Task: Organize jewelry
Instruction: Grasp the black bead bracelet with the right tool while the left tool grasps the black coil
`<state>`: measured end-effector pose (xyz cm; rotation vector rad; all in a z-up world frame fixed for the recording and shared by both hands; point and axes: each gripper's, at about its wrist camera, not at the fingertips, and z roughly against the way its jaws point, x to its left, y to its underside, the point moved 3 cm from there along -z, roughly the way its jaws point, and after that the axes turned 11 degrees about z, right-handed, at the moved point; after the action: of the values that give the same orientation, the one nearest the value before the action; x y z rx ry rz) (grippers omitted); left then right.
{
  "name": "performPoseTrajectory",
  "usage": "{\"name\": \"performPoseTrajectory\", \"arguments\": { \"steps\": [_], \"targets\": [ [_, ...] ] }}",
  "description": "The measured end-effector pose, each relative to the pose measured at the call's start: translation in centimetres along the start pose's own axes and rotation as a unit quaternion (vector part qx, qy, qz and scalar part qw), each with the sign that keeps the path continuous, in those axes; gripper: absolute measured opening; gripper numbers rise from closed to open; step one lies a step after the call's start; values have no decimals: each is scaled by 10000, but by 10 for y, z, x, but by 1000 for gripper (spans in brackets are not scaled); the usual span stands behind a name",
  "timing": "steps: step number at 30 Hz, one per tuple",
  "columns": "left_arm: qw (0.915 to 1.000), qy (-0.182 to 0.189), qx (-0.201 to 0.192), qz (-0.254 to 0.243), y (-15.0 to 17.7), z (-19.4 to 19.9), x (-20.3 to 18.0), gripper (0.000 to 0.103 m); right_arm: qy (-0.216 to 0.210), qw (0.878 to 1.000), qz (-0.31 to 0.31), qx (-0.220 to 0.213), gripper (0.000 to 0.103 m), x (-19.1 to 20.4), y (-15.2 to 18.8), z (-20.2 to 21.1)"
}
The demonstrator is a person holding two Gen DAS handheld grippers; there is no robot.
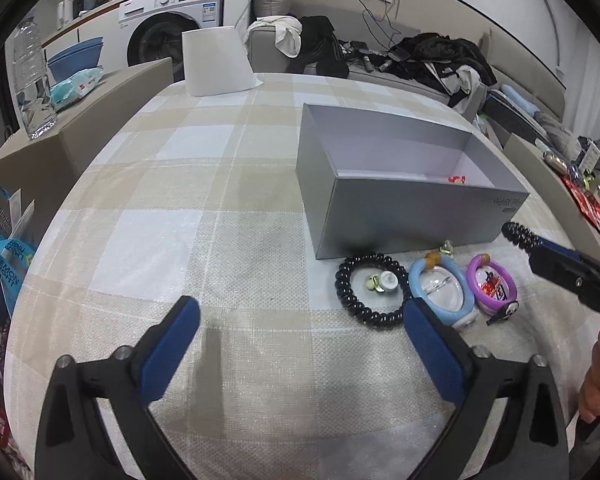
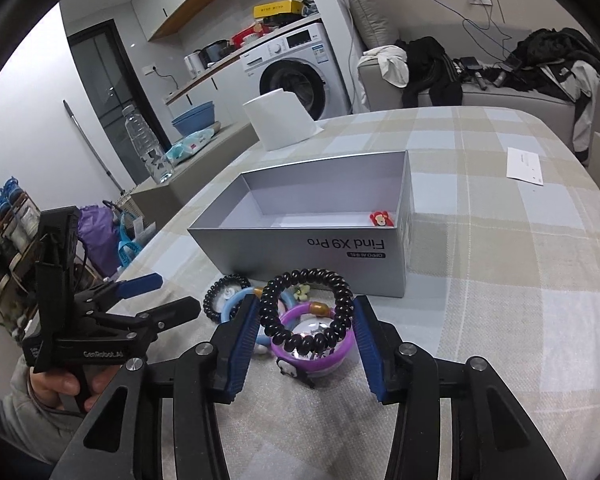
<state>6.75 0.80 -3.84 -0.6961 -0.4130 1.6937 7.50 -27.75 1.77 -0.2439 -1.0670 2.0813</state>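
The right gripper (image 2: 306, 336) grips a glossy black spiral hair tie (image 2: 305, 312) between its blue pads (image 2: 246, 344), the coil raised above the checked tablecloth (image 2: 500, 300); directly under it sits a purple ring (image 2: 320, 354) around a clear dome. At 12 o'clock from the grip stands an open grey box (image 2: 320, 248) printed "Find X9 Pro", with a small red charm (image 2: 381, 218) in its 3 o'clock corner. The left gripper (image 1: 300, 344) hovers with jaws wide and nothing between them; at its 1 o'clock, along the box's near wall, lie a second black coil (image 1: 370, 294), a light blue ring (image 1: 440, 288) and the purple ring, side by side; whether they touch cannot be told.
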Motion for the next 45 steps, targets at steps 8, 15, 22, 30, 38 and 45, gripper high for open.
{"name": "performPoseTrajectory", "arguments": {
  "steps": [8,15,22,30,38,45],
  "targets": [
    [9968,151,362,-702,5,-11,-20,85,1,10000,-20,-76,46,-3,0,5],
    [9957,126,352,-850,-3,-17,-27,70,-19,10000,-12,-68,46,-3,-2,6],
    [9946,319,253,-954,2,-10,-26,40,-29,10000,-20,-92,46,-4,-2,9],
    [9951,453,80,-876,5,3,-27,37,-11,10000,-35,-88,46,-4,0,9],
    [9948,518,-101,-866,3,9,-29,37,-11,9999,-45,-90,46,-5,-1,9],
    [9949,588,-304,-764,-1,17,-29,37,-18,9999,-24,-97,46,-5,0,9]
  ]
}}
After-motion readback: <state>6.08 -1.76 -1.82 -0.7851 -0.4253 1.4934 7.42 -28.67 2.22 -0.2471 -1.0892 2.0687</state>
